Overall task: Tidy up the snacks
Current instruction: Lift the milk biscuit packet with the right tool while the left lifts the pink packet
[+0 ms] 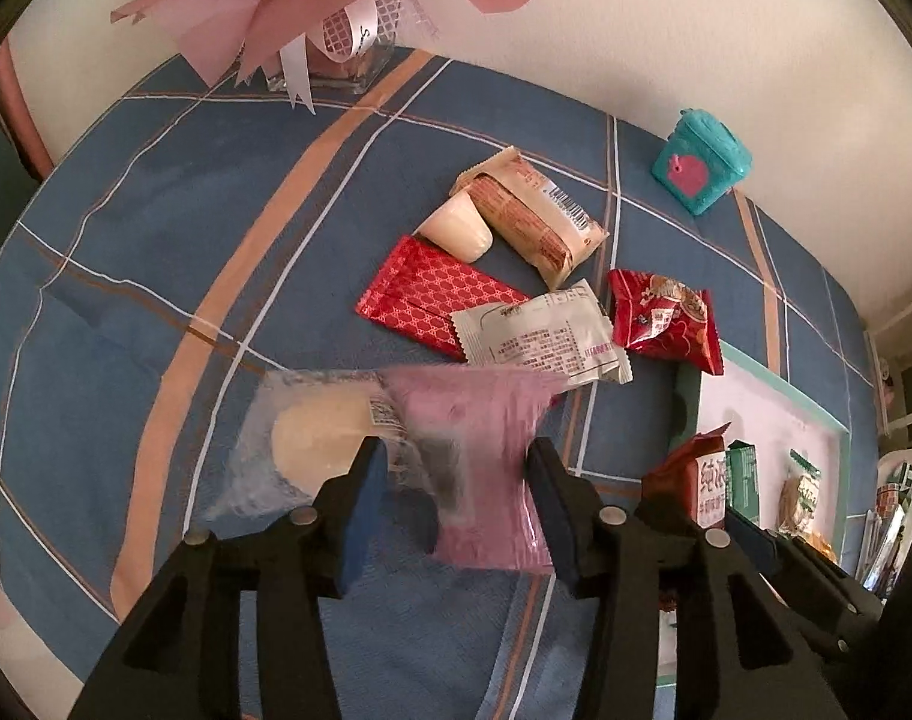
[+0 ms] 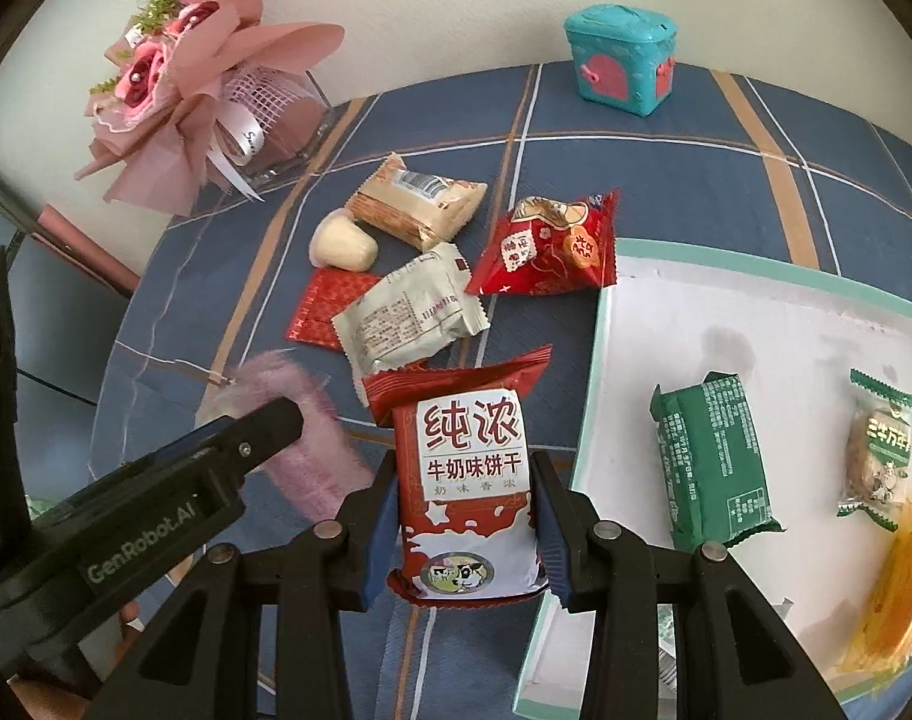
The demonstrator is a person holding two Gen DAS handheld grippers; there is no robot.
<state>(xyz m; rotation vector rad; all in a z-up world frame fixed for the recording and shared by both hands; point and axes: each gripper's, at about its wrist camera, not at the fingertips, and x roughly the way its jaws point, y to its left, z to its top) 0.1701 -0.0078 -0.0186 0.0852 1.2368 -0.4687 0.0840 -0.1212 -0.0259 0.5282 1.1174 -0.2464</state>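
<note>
My left gripper [image 1: 456, 468] is shut on a pink-and-clear snack packet [image 1: 480, 468], blurred, held above the blue plaid cloth; the packet also shows in the right wrist view [image 2: 318, 450]. My right gripper [image 2: 465, 492] is shut on a red-and-white milk biscuit packet [image 2: 468, 480], upright, just left of the teal-rimmed white tray [image 2: 600, 360]. It also shows in the left wrist view [image 1: 705, 474]. On the cloth lie a red patterned packet [image 1: 432, 300], a white packet [image 1: 540, 336], a red bag [image 1: 666, 318], a beige biscuit pack [image 1: 534, 216] and a cream jelly cup [image 1: 456, 231].
The tray holds a green packet [image 2: 708, 462], a green-and-clear cookie packet [image 2: 876, 450] and a yellow packet [image 2: 894, 594]. A teal box [image 2: 621, 60] stands at the back. A pink bouquet in a glass vase [image 2: 216, 102] stands at the back left.
</note>
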